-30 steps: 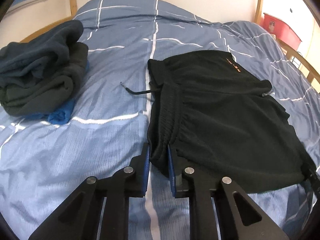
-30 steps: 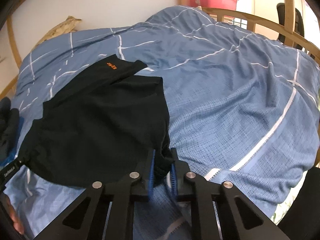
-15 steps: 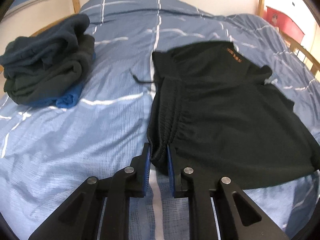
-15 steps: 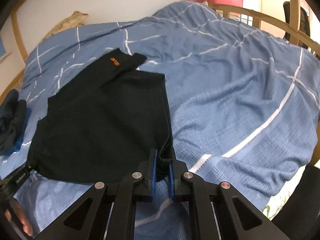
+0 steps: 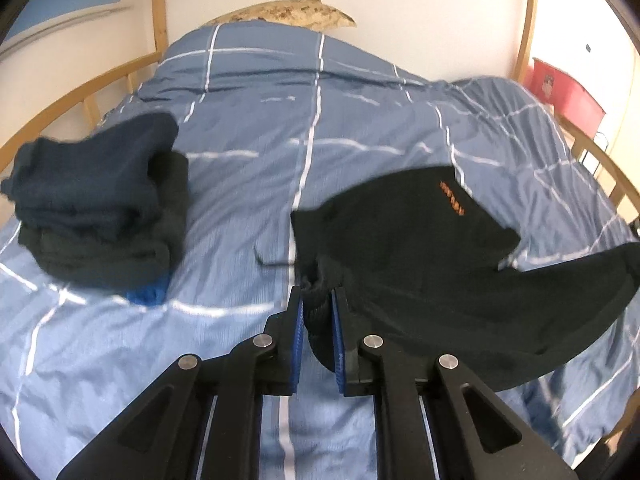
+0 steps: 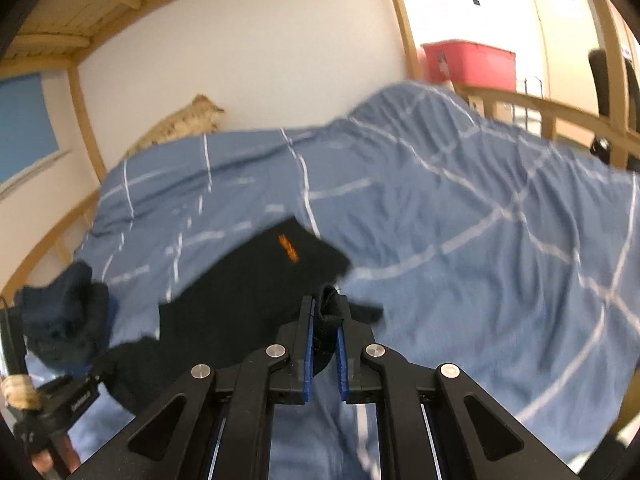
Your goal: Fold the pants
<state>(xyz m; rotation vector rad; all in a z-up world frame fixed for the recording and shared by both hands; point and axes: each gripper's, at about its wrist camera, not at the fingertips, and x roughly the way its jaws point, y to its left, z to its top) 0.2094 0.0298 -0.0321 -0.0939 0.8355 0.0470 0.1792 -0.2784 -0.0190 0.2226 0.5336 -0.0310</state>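
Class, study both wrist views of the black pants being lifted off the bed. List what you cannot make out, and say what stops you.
1. Orange lettering on the black pants: too small and blurred in both views.
2. Folded clothes pile: blurred in the left view, so the number of garments is unclear.
3. Red bin: its lower part is hidden behind the blue duvet in the right view.
4. Pants' underside: hidden by the cloth itself.
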